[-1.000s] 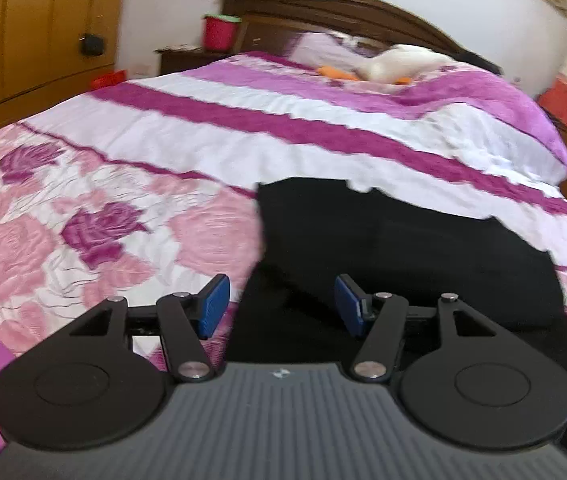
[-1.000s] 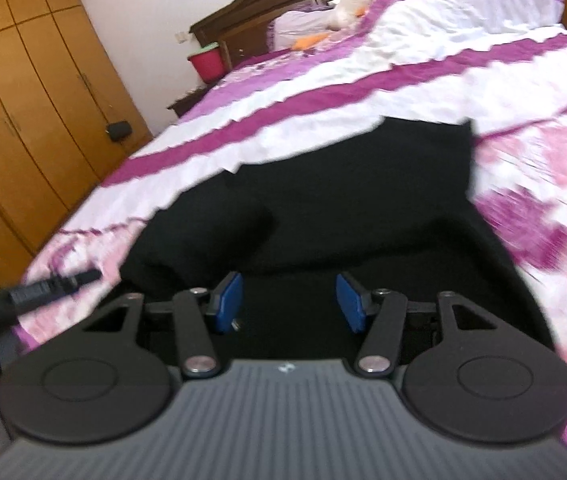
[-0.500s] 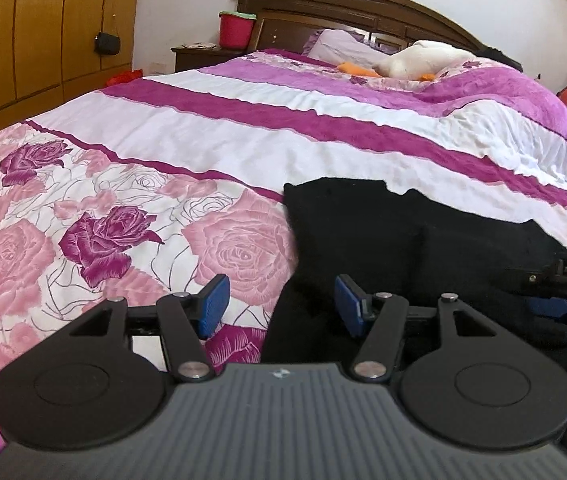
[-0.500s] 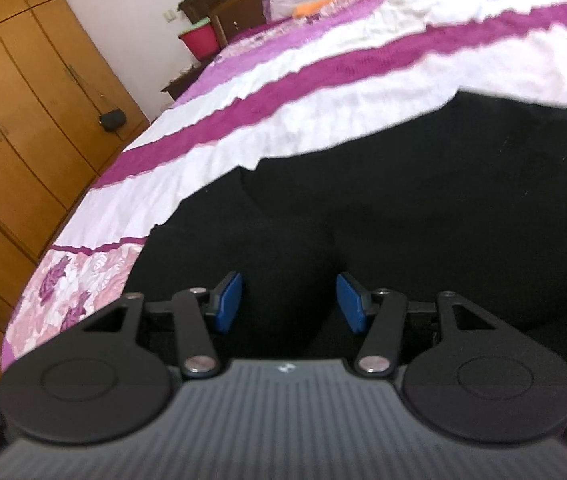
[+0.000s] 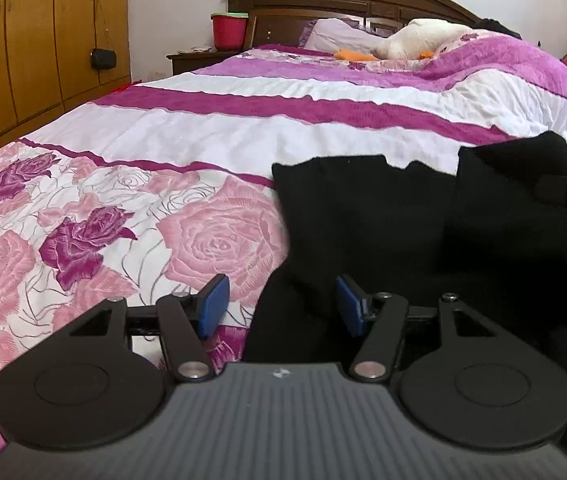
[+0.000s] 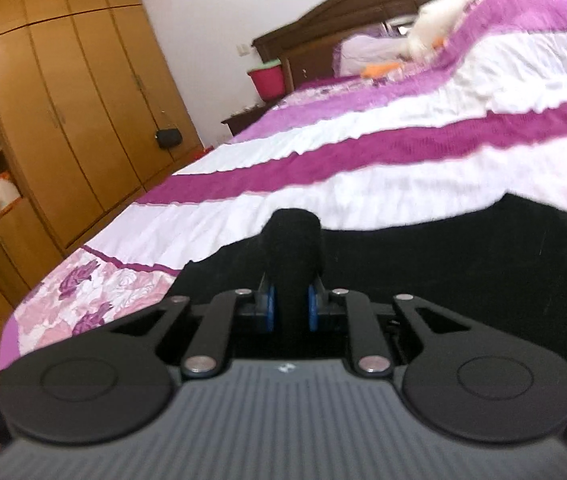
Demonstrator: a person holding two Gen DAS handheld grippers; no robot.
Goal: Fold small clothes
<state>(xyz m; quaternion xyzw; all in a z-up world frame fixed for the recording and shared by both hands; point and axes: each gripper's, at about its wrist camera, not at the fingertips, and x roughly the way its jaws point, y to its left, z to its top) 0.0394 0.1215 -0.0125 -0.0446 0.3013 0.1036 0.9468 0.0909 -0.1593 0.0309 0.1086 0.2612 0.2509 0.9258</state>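
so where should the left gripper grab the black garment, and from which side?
Likely the near left edge of the black garment, where it lies over the floral bedspread. That hem sits between the open left gripper pads already, so come straight forward and low. The right gripper has just closed on a raised fold, so a matching edge grip suits.

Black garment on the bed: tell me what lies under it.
The black garment lies on the pink rose-print bedspread, which shows at its left edge. What the cloth covers stays hidden. The right tongs pinch a raised fold of it.
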